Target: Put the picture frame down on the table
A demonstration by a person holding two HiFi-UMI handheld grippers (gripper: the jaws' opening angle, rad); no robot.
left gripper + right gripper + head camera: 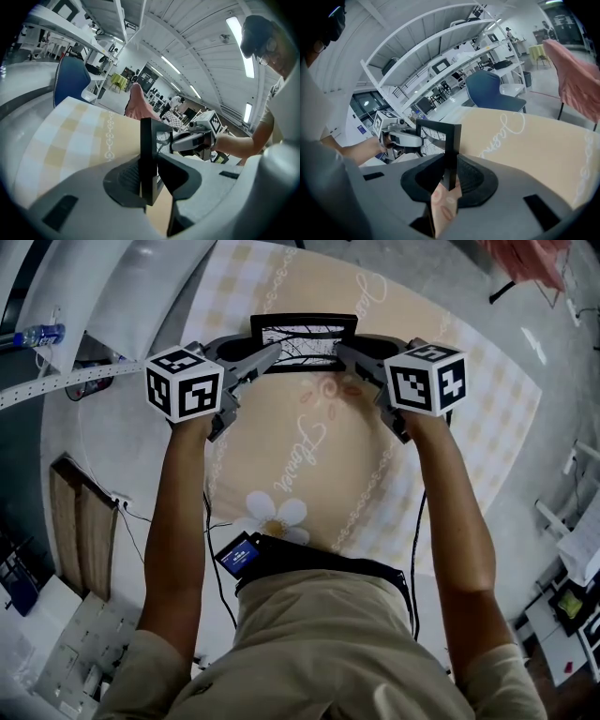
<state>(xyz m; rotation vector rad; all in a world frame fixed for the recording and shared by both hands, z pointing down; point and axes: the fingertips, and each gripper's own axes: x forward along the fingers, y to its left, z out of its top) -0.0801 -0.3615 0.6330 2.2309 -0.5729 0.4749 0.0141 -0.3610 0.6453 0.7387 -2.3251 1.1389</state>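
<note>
Picture frame (304, 338): black, upright, over the far part of the table (469, 442), held btwn your two grippers. The print w/ bare branches faces you. Can't tell if its bottom edge touches the tablecloth (309, 456).

Your left gripper (267, 357) pinches the frame's left side. In the left gripper view its jaws are closed on the black edge (146, 159), one pad each side. Your right gripper (349, 354) grips the right side the same way. The right gripper view shows its jaws clamped on the frame edge (452, 150). Each gripper view catches the other gripper across the frame.

Tablecloth is beige w/ checked border, script lettering and a white daisy (277, 517) near your waist.

Beyond the table: blue chair (492, 86), pink cloth (572, 79) draped over a seat, white shelving (440, 56) behind. Water bottle (33, 336) at far left of head view.
</note>
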